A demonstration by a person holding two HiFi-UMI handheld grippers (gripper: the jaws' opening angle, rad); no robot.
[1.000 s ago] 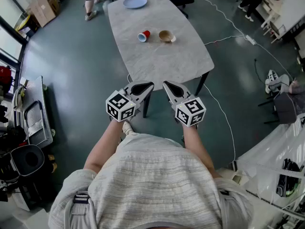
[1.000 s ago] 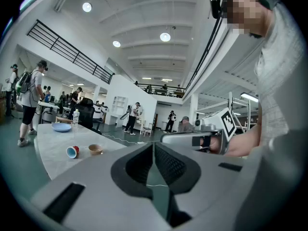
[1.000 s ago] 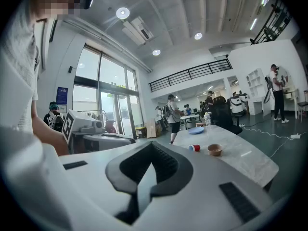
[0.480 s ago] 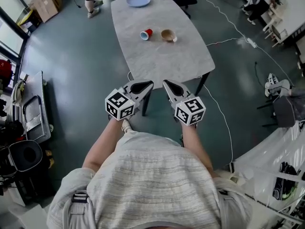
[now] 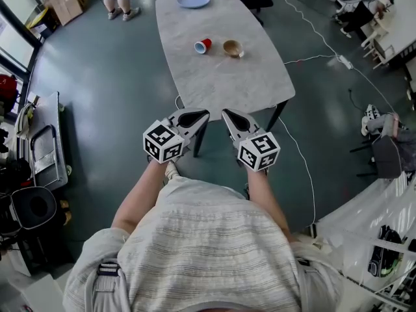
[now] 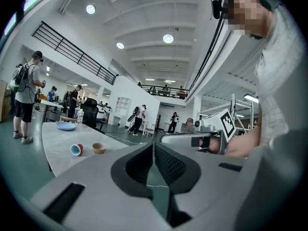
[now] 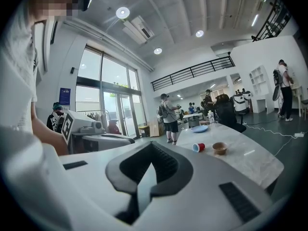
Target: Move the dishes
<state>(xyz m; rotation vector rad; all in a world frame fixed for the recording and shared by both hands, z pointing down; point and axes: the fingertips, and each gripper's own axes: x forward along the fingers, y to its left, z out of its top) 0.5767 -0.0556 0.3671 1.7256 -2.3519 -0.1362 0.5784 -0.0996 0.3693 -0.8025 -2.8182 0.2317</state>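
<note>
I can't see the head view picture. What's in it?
A person looks down at two shut grippers, the left gripper and right gripper, held side by side before a grey table. On it are a tipped red cup, a brown bowl and a blue plate.

On the table point(image 5: 221, 83), cup point(image 5: 202, 45) just left of bowl point(image 5: 233, 48), plate point(image 5: 194, 0) at the far end

Head view: taken from above the person point(image 5: 208, 252), facing steeply down past the left claw point(image 5: 203, 115) and right claw point(image 5: 226, 113) toward the distant counter point(image 5: 221, 83). Left gripper view, right gripper view: close behind each claw's jaws, facing nearly level. All three share the counter bearing red cup point(image 5: 202, 45), bowl point(image 5: 233, 48) and blue plate point(image 5: 194, 0).
</note>
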